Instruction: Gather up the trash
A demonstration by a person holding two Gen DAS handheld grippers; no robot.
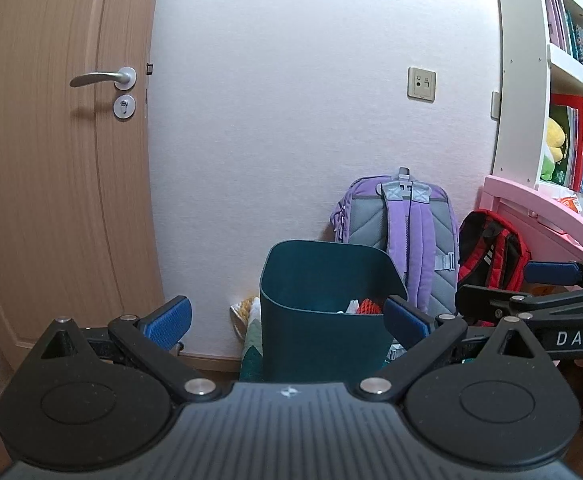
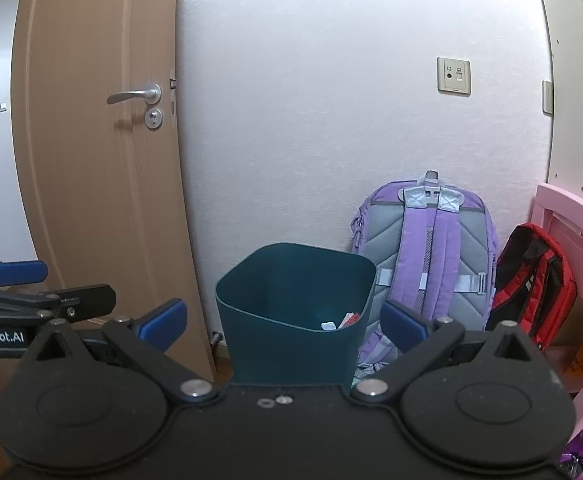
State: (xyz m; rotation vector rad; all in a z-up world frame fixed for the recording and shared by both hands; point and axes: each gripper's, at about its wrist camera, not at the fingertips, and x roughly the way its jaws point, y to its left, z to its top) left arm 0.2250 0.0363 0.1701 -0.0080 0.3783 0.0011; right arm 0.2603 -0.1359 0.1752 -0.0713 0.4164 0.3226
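Observation:
A dark teal trash bin (image 1: 315, 280) stands on the floor by the wall, straight ahead in both views (image 2: 291, 280). White and red scraps of trash (image 1: 361, 306) lie inside it, also seen in the right wrist view (image 2: 341, 322). My left gripper (image 1: 287, 322) is open and empty, its blue pads wide apart in front of the bin. My right gripper (image 2: 283, 326) is open and empty, also facing the bin. The right gripper shows at the right of the left wrist view (image 1: 531, 296). The left gripper shows at the left of the right wrist view (image 2: 31, 288).
A purple backpack (image 1: 405, 236) and a red backpack (image 1: 491, 256) lean on the wall right of the bin. A wooden door (image 1: 51, 160) is at the left. A pink desk (image 1: 547, 212) and white bookshelf (image 1: 527, 80) are at the right. Some items (image 1: 247, 312) lie left of the bin.

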